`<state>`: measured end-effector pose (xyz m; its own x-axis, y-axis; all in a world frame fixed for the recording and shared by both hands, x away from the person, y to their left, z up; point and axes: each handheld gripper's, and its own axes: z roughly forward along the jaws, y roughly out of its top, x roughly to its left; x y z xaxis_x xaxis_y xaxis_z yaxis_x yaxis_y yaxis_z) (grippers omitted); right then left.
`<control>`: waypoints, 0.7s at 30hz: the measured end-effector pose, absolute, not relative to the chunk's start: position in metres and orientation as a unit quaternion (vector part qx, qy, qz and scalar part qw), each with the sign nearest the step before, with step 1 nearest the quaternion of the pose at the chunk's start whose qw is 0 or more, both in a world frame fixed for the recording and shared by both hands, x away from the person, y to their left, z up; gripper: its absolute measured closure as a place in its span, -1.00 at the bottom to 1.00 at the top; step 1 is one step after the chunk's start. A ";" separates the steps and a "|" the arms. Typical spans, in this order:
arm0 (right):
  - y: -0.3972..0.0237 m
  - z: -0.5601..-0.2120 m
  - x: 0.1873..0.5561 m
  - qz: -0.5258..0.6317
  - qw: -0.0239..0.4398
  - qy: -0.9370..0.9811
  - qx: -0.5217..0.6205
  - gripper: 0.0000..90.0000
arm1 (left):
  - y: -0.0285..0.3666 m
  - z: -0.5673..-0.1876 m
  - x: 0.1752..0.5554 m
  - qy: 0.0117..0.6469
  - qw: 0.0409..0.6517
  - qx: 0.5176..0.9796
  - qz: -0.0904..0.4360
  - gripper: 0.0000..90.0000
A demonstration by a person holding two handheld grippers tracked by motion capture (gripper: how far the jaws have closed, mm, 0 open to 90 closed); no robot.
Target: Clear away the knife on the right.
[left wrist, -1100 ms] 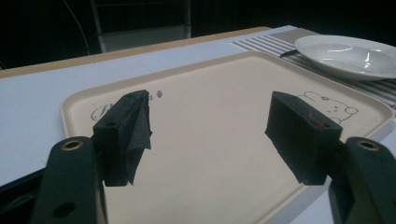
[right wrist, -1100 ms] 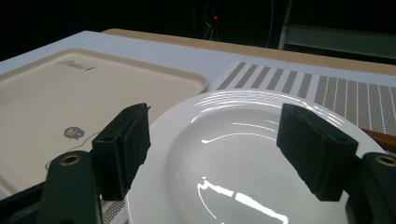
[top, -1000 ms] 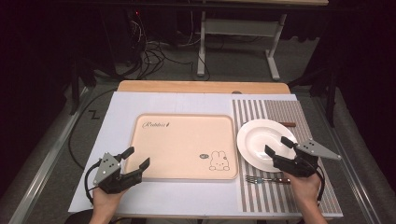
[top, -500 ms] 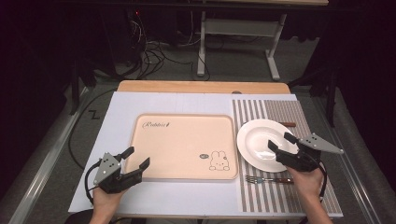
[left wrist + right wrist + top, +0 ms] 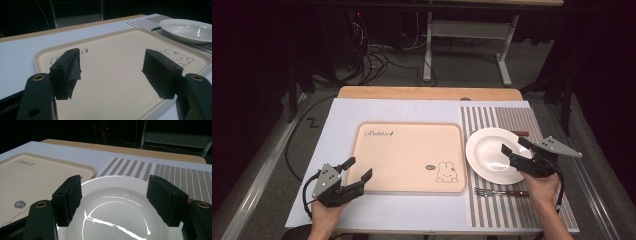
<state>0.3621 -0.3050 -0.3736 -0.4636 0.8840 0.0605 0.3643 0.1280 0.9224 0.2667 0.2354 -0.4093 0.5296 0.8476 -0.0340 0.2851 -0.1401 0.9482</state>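
Hovering my right gripper [image 5: 515, 150], jaws spread, over the white plate [image 5: 484, 152], I lose the plate's near rim. My left gripper [image 5: 358, 170] gapes empty, well left of it.

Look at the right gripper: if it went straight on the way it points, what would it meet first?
Probably the white plate. The right gripper hangs over its near rim with open jaws, aimed across the bowl; its height above the plate is hard to judge.

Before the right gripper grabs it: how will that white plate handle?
The white plate looks glazed, with sharp glare streaks, so the pads may slip on it. It looks rigid and probably ceramic, so likely breakable if dropped. A grip on one side of the rim, as the open right gripper is lined up, may let it tilt.
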 end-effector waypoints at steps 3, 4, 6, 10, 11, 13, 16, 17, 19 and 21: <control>-0.308 -0.374 0.366 0.492 0.260 0.698 0.451 -0.32 | 0.235 -0.409 0.267 0.402 0.518 0.704 0.271 -0.31; -0.308 -0.374 0.366 0.492 0.260 0.698 0.451 -0.32 | 0.235 -0.409 0.267 0.402 0.518 0.704 0.271 -0.31; -0.310 -0.375 0.368 0.493 0.257 0.698 0.452 -0.31 | 0.235 -0.409 0.267 0.402 0.518 0.704 0.272 -0.31; -0.314 -0.375 0.374 0.493 0.248 0.697 0.458 -0.27 | 0.235 -0.409 0.267 0.402 0.518 0.704 0.272 -0.31; -0.315 -0.374 0.375 0.492 0.248 0.697 0.458 -0.26 | 0.235 -0.409 0.267 0.403 0.518 0.704 0.271 -0.31; -0.316 -0.373 0.377 0.492 0.248 0.696 0.460 -0.25 | 0.236 -0.410 0.268 0.404 0.518 0.703 0.271 -0.31; -0.317 -0.371 0.381 0.492 0.244 0.697 0.460 -0.23 | 0.236 -0.410 0.268 0.404 0.518 0.703 0.271 -0.31; -0.317 -0.370 0.382 0.492 0.244 0.696 0.462 -0.22 | 0.236 -0.410 0.268 0.404 0.518 0.703 0.272 -0.31; -0.318 -0.370 0.385 0.493 0.244 0.693 0.467 -0.22 | 0.236 -0.410 0.268 0.405 0.518 0.703 0.272 -0.31; -0.318 -0.369 0.387 0.487 0.244 0.694 0.470 -0.21 | 0.236 -0.410 0.268 0.405 0.518 0.702 0.272 -0.31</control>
